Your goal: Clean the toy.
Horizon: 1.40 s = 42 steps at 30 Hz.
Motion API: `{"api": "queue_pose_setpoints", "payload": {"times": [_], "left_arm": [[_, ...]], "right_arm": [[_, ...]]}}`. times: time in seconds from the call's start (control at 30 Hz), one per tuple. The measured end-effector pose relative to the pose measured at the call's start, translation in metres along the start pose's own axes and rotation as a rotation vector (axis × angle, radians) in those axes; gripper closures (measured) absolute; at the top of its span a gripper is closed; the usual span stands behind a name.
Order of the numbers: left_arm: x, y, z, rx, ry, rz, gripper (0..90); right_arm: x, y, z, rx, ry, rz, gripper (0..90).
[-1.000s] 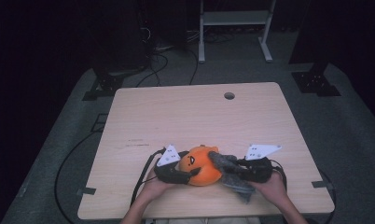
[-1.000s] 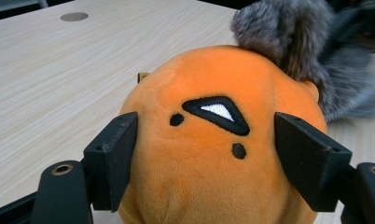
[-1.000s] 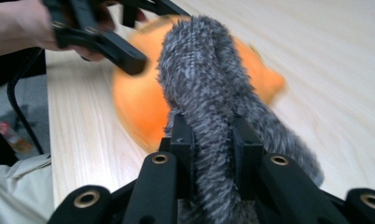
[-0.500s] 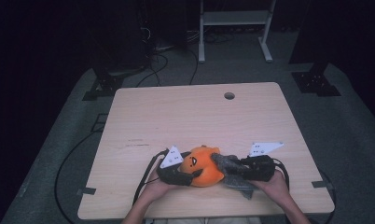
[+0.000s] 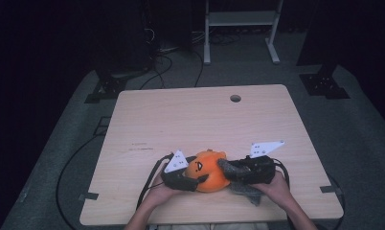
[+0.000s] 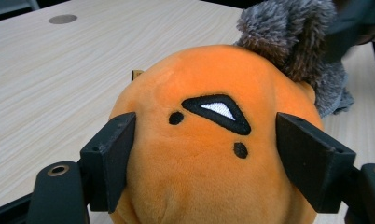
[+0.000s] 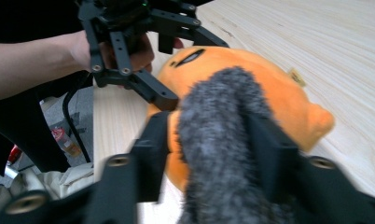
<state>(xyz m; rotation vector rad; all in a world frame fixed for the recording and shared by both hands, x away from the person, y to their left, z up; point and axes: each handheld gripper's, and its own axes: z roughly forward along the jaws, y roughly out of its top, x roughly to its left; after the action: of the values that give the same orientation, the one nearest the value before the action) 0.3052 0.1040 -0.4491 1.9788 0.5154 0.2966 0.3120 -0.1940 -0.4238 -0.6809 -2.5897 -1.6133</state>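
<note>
The left gripper (image 6: pixel 206 158) has its jaws clamped on both sides of the orange plush (image 6: pixel 213 149). The right gripper (image 7: pixel 209 163) has just been opening its jaws, the grey plush (image 7: pixel 218 154) between them against the orange plush, on the table (image 5: pixel 190 115).

The far half of the table (image 5: pixel 200 115) lies bare, offering open passage. Near the front edge, the orange plush (image 5: pixel 207 171) and grey plush (image 5: pixel 243 191) sit between both grippers, blocking the way across.
</note>
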Motion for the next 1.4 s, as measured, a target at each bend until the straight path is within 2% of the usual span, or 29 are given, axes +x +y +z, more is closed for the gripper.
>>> {"api": "queue_pose_setpoints", "payload": {"times": [0.03, 0.1, 0.13, 0.17, 0.23, 0.27, 0.33, 0.37, 0.43, 0.47, 0.5, 0.53, 0.57, 0.6, 0.63, 0.7, 0.77, 0.83, 0.9, 0.97, 1.0, 1.07, 1.1, 1.13, 1.2, 1.3, 1.33, 1.37, 1.4], "left_arm": [[0.001, 0.000, 0.000, -0.002, -0.004, -0.006, 23.0], [0.003, -0.001, -0.001, -0.006, -0.011, -0.021, 22.9], [0.003, -0.002, -0.001, -0.007, -0.011, -0.019, 22.9], [0.002, -0.002, -0.001, -0.007, -0.011, -0.016, 22.9], [0.001, 0.001, 0.001, 0.005, -0.002, -0.003, 22.7], [0.000, 0.002, 0.001, 0.009, 0.005, -0.002, 22.6], [0.000, 0.003, 0.002, 0.009, 0.011, -0.007, 22.6], [0.000, 0.003, 0.002, 0.008, 0.017, -0.012, 22.6], [0.000, 0.003, 0.002, 0.008, 0.021, -0.017, 22.6], [0.000, 0.003, 0.002, 0.009, 0.021, -0.010, 22.6], [-0.001, 0.003, 0.003, 0.013, 0.021, -0.006, 22.7], [-0.001, 0.004, 0.003, 0.021, 0.024, -0.003, 23.1], [-0.002, 0.006, 0.002, 0.029, 0.023, -0.001, 23.8], [-0.002, 0.006, 0.002, 0.030, 0.022, -0.008, 24.7], [0.000, 0.007, 0.002, 0.035, 0.013, -0.030, 24.7], [0.006, 0.007, 0.001, 0.035, 0.000, -0.096, 25.0], [0.007, 0.007, 0.003, 0.032, 0.007, -0.116, 25.0], [0.005, 0.009, 0.006, 0.029, 0.019, -0.113, 25.0], [0.003, 0.010, 0.008, 0.023, 0.025, -0.117, 24.3], [0.005, 0.012, 0.007, 0.029, -0.009, -0.111, 21.5], [0.009, 0.013, 0.005, 0.035, -0.053, -0.113, 19.3], [0.015, 0.013, 0.000, 0.035, -0.105, -0.139, 18.9], [0.017, 0.011, -0.002, 0.026, -0.112, -0.149, 20.1], [0.017, 0.010, -0.002, 0.021, -0.111, -0.150, 22.4], [0.016, 0.008, 0.001, 0.012, -0.081, -0.158, 29.0], [0.014, 0.011, 0.005, 0.022, -0.048, -0.145, 34.0], [0.014, 0.011, 0.004, 0.025, -0.043, -0.150, 34.3], [0.015, 0.010, 0.003, 0.022, -0.040, -0.152, 34.8], [0.016, 0.009, 0.002, 0.019, -0.038, -0.157, 35.1]], "right_arm": [[-0.002, -0.001, -0.001, 0.002, -0.014, 0.013, 58.6], [-0.007, -0.003, -0.004, -0.017, -0.001, 0.050, 62.2], [-0.008, -0.004, -0.005, -0.011, -0.010, 0.057, 67.0], [-0.008, -0.005, -0.004, 0.006, -0.039, 0.056, 72.4], [-0.006, -0.003, -0.002, 0.036, -0.058, 0.053, 76.4], [-0.001, 0.000, -0.002, 0.051, -0.071, 0.027, 76.8], [0.017, 0.008, -0.002, 0.046, -0.030, -0.032, 77.2], [0.017, 0.008, -0.002, 0.046, -0.030, -0.032, 77.2], [0.031, 0.010, 0.004, 0.054, -0.024, -0.088, 77.1], [0.036, 0.010, 0.008, 0.073, -0.038, -0.115, 77.2], [0.040, 0.008, 0.013, 0.105, -0.083, -0.166, 77.3], [0.040, 0.007, 0.014, 0.122, -0.101, -0.179, 77.5], [0.038, 0.005, 0.014, 0.132, -0.113, -0.182, 78.2], [0.031, 0.000, 0.009, 0.142, -0.136, -0.166, 78.9], [0.031, 0.000, 0.009, 0.142, -0.136, -0.166, 78.9], [0.025, -0.006, 0.002, 0.147, -0.178, -0.150, 78.9], [0.024, -0.010, -0.005, 0.142, -0.202, -0.127, 78.8], [0.028, -0.008, -0.004, 0.129, -0.193, -0.133, 78.7], [0.038, -0.001, 0.003, 0.103, -0.145, -0.161, 78.7], [0.043, 0.000, 0.014, 0.143, -0.170, -0.203, 78.7], [0.042, 0.000, 0.018, 0.156, -0.171, -0.206, 78.7], [0.034, -0.002, 0.014, 0.144, -0.181, -0.179, 78.7], [0.031, -0.003, 0.011, 0.138, -0.192, -0.165, 78.7], [0.029, -0.004, 0.008, 0.134, -0.198, -0.151, 78.7], [0.029, -0.006, 0.007, 0.130, -0.205, -0.147, 78.7], [0.042, -0.002, 0.018, 0.134, -0.198, -0.195, 78.5], [0.046, 0.000, 0.022, 0.150, -0.220, -0.230, 78.5], [0.046, 0.001, 0.022, 0.149, -0.222, -0.234, 78.6], [0.042, 0.001, 0.019, 0.139, -0.213, -0.218, 78.6]]}}
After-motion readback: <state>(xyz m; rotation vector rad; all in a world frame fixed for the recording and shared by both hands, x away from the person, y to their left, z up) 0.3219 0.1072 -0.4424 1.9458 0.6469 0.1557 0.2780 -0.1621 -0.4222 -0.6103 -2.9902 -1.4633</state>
